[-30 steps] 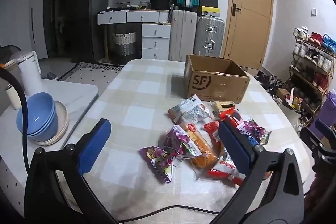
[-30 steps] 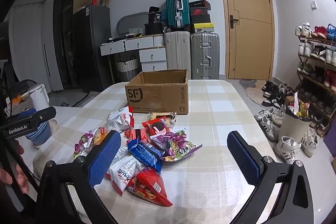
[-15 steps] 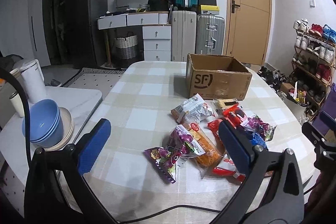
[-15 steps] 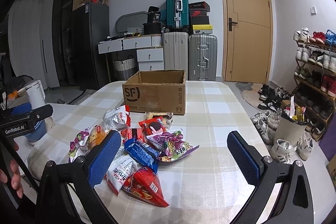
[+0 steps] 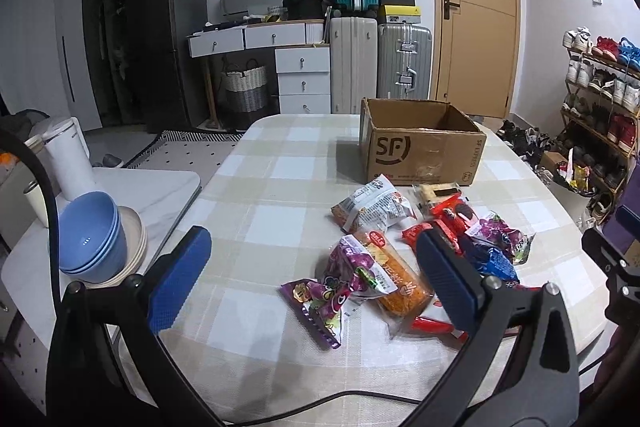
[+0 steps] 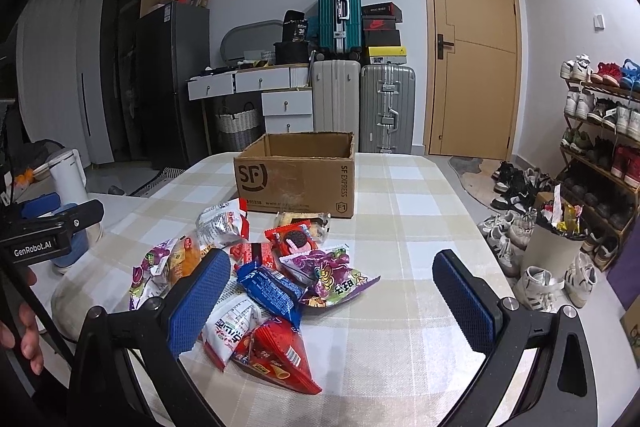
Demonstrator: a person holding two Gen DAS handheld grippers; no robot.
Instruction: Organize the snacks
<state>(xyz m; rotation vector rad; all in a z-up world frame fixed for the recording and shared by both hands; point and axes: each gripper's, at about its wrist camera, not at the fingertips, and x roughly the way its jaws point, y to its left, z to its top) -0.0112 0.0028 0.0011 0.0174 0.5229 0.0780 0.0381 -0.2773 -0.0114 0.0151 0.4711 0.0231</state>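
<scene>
You are at the very start of the sorting: every snack lies loose on the tabletop (image 5: 280,187) and the cardboard box (image 5: 420,155) looks empty as far as its visible inside shows. Both tools hover above the cloth with nothing in them. Your left tongs (image 5: 312,279) stand wide open, the blue pads well apart, and your right tongs (image 6: 332,303) are spread just as wide and equally empty.

The heap of packets sits between you and the box, its far edge close to the box's front wall. In the left wrist view the purple candy packet (image 5: 340,291) and the orange packet (image 5: 392,275) lie between the pads, nearer the right-hand one, while the silver bag (image 5: 372,207) lies further on, towards the box. In the right wrist view the blue wrapper (image 6: 272,291) and the red pouch (image 6: 276,351) lie just beside the left-hand pad, and the purple gummy bag (image 6: 328,275) sits near the middle of the gap.

My reading is that you should pick one packet at the edge of the heap, lower the open tongs over it, close on the crinkly wrapper without dragging its neighbours, then carry it over the box rim. Thin foil may slip, so grip across the packet's body.
</scene>
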